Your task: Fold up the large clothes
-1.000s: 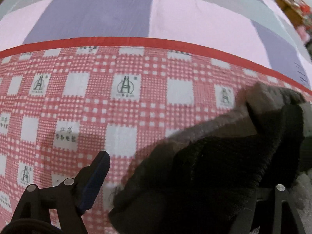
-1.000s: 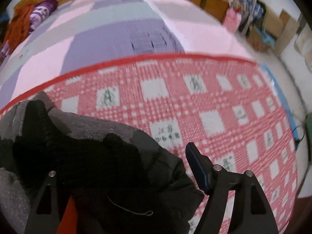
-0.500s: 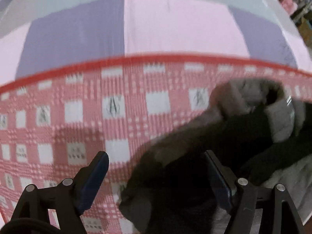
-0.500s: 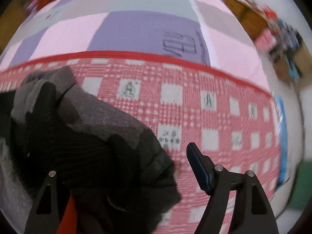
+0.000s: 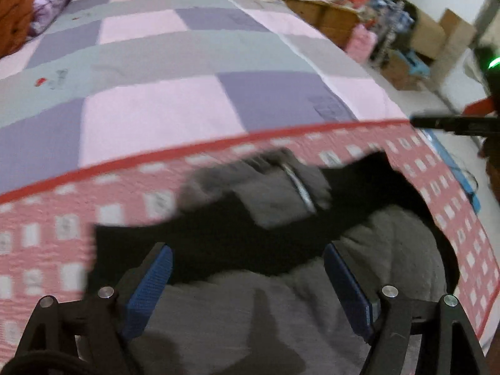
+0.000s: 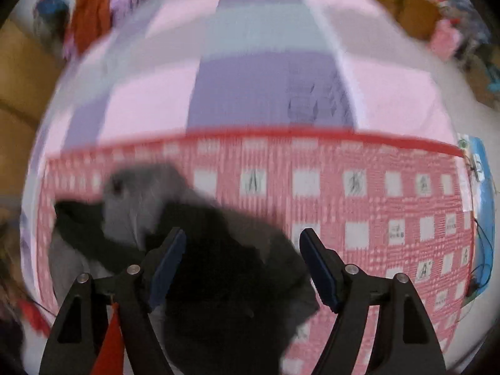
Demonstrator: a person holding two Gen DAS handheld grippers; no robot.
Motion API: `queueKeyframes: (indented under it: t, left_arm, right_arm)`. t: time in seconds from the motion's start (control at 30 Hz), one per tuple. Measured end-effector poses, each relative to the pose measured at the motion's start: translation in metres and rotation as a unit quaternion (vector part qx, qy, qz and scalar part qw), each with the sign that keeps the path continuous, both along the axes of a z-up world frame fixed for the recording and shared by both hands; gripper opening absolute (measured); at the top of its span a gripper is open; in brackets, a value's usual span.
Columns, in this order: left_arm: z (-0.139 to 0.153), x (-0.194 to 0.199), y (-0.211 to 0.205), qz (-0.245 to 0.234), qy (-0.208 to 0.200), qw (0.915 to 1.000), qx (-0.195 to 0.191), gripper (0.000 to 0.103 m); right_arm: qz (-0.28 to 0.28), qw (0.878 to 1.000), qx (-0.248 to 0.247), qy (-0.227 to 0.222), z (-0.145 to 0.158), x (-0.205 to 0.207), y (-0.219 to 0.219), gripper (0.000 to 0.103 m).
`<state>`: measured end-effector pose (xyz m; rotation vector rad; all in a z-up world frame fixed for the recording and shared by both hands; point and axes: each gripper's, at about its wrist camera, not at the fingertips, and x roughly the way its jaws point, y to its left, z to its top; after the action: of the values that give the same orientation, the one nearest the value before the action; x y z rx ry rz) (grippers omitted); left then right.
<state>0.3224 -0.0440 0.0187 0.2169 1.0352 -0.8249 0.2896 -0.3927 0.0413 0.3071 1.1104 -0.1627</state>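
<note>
Your bed (image 5: 162, 62) carries a red checked sheet (image 6: 375, 206), and on it the grey and black garment (image 5: 281, 297) lies crumpled. Your left tool (image 5: 247, 284) and right tool (image 6: 242, 262) both stand open above it, gripping nothing.

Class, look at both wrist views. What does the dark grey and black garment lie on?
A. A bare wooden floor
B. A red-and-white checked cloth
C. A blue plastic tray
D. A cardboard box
B: the garment rests on the red-and-white checked cloth, which shows around it.
</note>
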Motion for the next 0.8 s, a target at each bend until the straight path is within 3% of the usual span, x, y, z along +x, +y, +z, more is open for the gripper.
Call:
queueKeyframes:
  t: [0.07, 0.17, 0.23, 0.3, 0.47, 0.53, 0.63, 0.73, 0.77, 0.8]
  left_arm:
    - [-0.019, -0.014, -0.011, -0.007, 0.017, 0.9998, 0.003, 0.083]
    - [-0.041, -0.034, -0.02, -0.014, 0.032, 0.9993, 0.009, 0.083]
    - [-0.046, -0.046, -0.018, -0.011, 0.042, 0.999, 0.006, 0.083]
    - [-0.047, -0.058, -0.015, -0.015, 0.022, 0.9995, 0.015, 0.083]
    - [-0.049, -0.066, -0.007, 0.012, 0.002, 0.9999, 0.01, 0.083]
    - [-0.052, -0.064, -0.004, 0.031, 0.008, 0.9995, 0.002, 0.083]
    - [-0.057, -0.062, -0.003, 0.044, 0.011, 0.999, -0.004, 0.083]
    - [-0.061, -0.062, -0.003, 0.039, 0.01, 0.9992, -0.001, 0.083]
    - [-0.063, -0.062, -0.004, 0.036, 0.008, 0.9993, 0.001, 0.083]
    - [-0.064, -0.061, -0.003, 0.034, 0.007, 0.9994, 0.001, 0.083]
  right_arm:
    - [0.081, 0.994, -0.046, -0.055, 0.014, -0.021, 0.042, 0.078]
    - [0.175, 0.981, -0.054, -0.056, 0.0, -0.05, 0.102, 0.078]
    - [0.193, 0.979, -0.061, -0.039, -0.018, -0.061, 0.124, 0.078]
    - [0.208, 0.975, -0.069, -0.036, -0.03, -0.065, 0.139, 0.078]
    - [0.259, 0.959, -0.1, -0.051, -0.04, -0.033, 0.161, 0.078]
    - [0.277, 0.956, -0.091, -0.04, -0.048, -0.008, 0.166, 0.078]
    - [0.289, 0.955, -0.061, 0.02, -0.08, 0.031, 0.157, 0.078]
    - [0.298, 0.952, -0.029, 0.068, -0.108, 0.04, 0.155, 0.077]
    - [0.301, 0.952, -0.022, 0.056, -0.11, 0.036, 0.157, 0.064]
    - [0.305, 0.951, -0.024, 0.042, -0.108, 0.032, 0.159, 0.044]
